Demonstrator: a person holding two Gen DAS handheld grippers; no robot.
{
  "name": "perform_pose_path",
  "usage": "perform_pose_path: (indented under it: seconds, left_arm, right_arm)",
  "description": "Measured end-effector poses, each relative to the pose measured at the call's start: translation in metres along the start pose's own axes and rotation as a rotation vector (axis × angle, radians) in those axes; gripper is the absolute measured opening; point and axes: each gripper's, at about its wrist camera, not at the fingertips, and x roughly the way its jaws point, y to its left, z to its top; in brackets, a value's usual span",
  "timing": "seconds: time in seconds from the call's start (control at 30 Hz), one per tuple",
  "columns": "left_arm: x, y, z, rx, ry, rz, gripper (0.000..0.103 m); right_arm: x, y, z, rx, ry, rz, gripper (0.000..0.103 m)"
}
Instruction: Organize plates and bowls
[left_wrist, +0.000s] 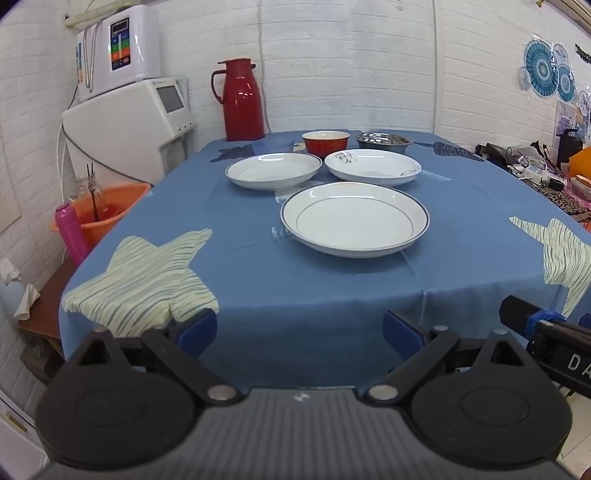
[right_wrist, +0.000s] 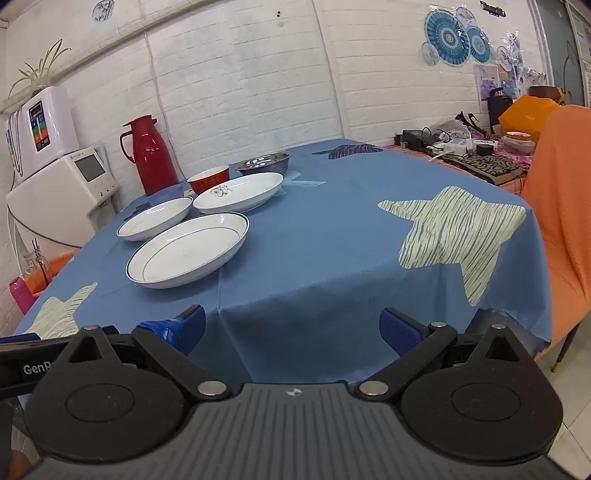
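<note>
Your left gripper (left_wrist: 300, 332) and right gripper (right_wrist: 291, 330) hang at the table's near edge, jaws wide apart, holding nothing. Three white plates sit mid-table: nearest plate (left_wrist: 354, 218), left plate (left_wrist: 273, 170), patterned plate (left_wrist: 373, 167). Behind them, a red bowl (left_wrist: 325, 142) & steel bowl (left_wrist: 383, 143). Bare tablecloth (right_wrist: 332, 236) to your right.

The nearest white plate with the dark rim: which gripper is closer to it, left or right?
Left, probably. The plate lies almost straight ahead of the open left gripper. From the open right gripper it sits ahead and off to the left.
</note>
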Motion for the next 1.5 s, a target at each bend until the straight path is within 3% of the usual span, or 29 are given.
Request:
perform_pose_path:
  seconds: [1.5]
  left_arm:
    - [0.0037,0.0035,0.0007,0.008,0.012,0.004,0.096]
  right_arm:
    - [0.008,0.0037,-0.0032,-0.002,0.032,0.004,0.089]
